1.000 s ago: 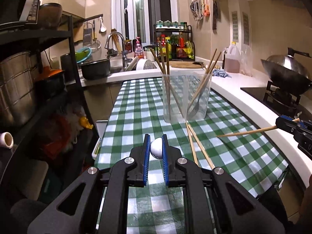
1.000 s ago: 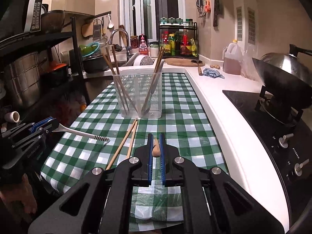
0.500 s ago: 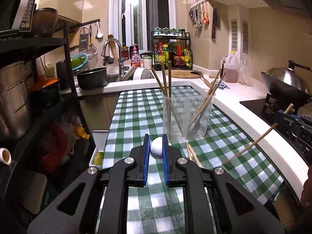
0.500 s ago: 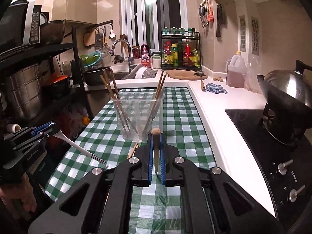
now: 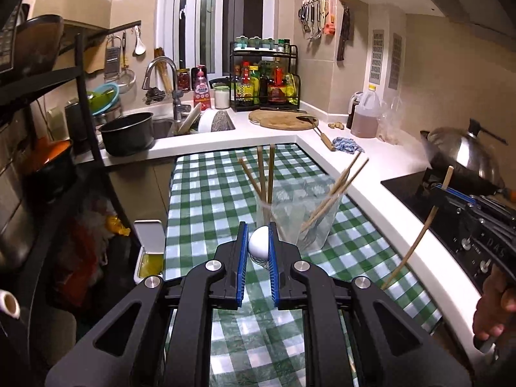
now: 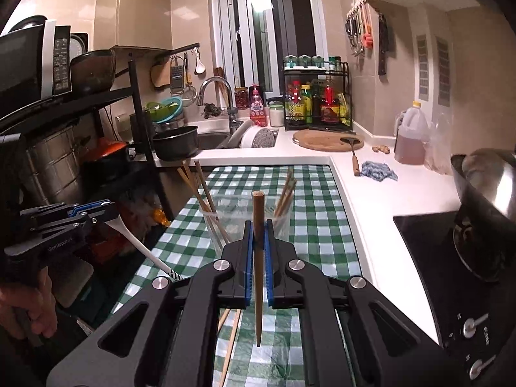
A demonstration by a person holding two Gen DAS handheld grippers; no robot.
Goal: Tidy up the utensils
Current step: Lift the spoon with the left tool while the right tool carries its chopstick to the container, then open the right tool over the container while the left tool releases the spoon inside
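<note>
Right wrist view: we see the right gripper (image 6: 257, 251) pinching a chopstick (image 6: 258, 258), long axis near vertical; clear cup (image 6: 245, 222) on the bench at 12 o'clock. Left gripper (image 5: 258, 251) pinches a white-handled fork (image 5: 259, 242).

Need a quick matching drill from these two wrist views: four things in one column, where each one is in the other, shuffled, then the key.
Things
1. white-handled fork
2. single chopstick
3. clear cup
4. wok

Places
A. on the stove
B. clamped in the right gripper
C. on the checked cloth, chopsticks standing in it
D. clamped in the left gripper

Pairs: 1-D, 2-B, 3-C, 4-A
</note>
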